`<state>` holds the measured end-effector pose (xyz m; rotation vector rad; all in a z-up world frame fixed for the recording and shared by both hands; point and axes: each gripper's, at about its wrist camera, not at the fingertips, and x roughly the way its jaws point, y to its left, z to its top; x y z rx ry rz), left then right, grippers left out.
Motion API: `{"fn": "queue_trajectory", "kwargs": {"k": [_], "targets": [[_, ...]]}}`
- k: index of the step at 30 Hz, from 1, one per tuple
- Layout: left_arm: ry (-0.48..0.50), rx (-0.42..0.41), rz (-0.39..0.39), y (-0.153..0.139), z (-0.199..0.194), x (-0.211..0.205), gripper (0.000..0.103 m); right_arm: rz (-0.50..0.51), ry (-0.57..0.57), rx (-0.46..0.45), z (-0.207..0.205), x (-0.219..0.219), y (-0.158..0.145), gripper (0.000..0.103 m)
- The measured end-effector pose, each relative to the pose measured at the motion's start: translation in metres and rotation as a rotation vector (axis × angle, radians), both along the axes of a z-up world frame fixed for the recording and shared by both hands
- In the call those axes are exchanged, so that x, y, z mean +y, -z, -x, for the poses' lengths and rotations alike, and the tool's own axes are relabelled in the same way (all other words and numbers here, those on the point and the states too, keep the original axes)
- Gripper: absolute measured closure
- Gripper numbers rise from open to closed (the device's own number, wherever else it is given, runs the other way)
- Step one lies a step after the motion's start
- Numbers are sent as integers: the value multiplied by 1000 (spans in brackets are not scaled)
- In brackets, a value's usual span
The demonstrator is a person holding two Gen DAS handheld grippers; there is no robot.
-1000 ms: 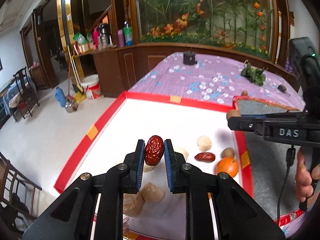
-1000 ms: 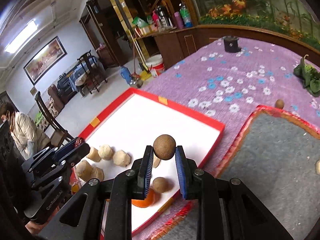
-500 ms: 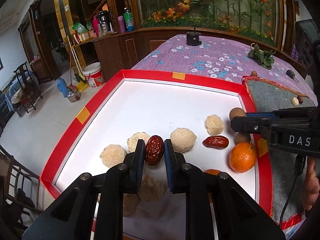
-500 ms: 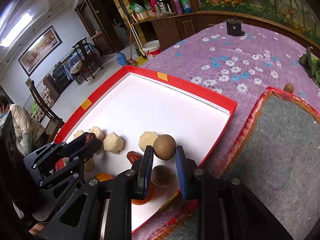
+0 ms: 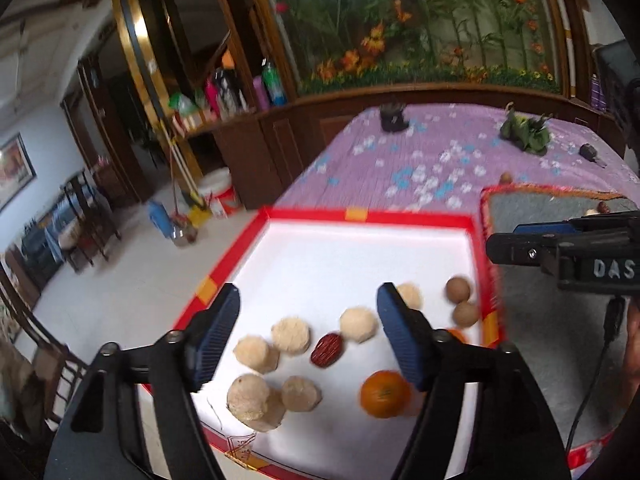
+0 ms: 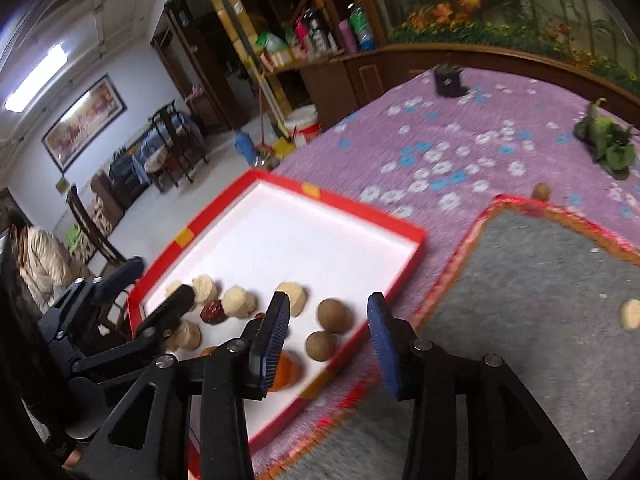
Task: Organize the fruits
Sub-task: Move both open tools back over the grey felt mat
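My left gripper [image 5: 308, 336] hangs over the red-rimmed white tray [image 5: 360, 216]. Its jaws are opening wide, with nothing pressed between them. The red date [image 5: 328, 350] lies on the tray below them, among several pale round fruits [image 5: 291, 334]. An orange [image 5: 385, 394] sits near the tray's front. My right gripper [image 6: 326, 344] is over the tray's near right corner, its jaws opening. Two brown round fruits [image 6: 335, 316] rest on the tray under it, free of the pads. The left gripper [image 6: 120, 312] shows at the tray's left side in the right wrist view.
A grey mat [image 6: 540, 300] with a red-orange border lies right of the tray and holds a pale piece [image 6: 630, 314]. One brown fruit [image 6: 542, 191], green leaves [image 6: 608, 144] and a black object [image 6: 450, 78] sit on the purple flowered cloth. A person [image 6: 36, 264] is at far left.
Both grippers let go: the red date left the left jaws and the brown fruit left the right jaws, and both now lie on the tray. Both grippers rose slightly.
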<state>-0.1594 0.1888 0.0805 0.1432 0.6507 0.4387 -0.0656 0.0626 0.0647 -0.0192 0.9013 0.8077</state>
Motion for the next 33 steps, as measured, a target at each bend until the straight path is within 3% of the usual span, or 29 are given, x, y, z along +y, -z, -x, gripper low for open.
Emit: {"fn": "queue_trajectory", "kwargs": {"k": [6, 16, 20, 33], "targets": [[124, -27, -69, -23, 8, -53, 22, -48, 132, -30, -16, -70, -19, 58], [285, -27, -99, -40, 7, -121, 21, -37, 403, -68, -44, -208, -29, 54], [322, 1, -95, -33, -2, -138, 21, -40, 479, -52, -50, -249, -22, 54], [401, 154, -73, 10, -28, -182, 21, -100, 543, -42, -55, -305, -3, 54]]}}
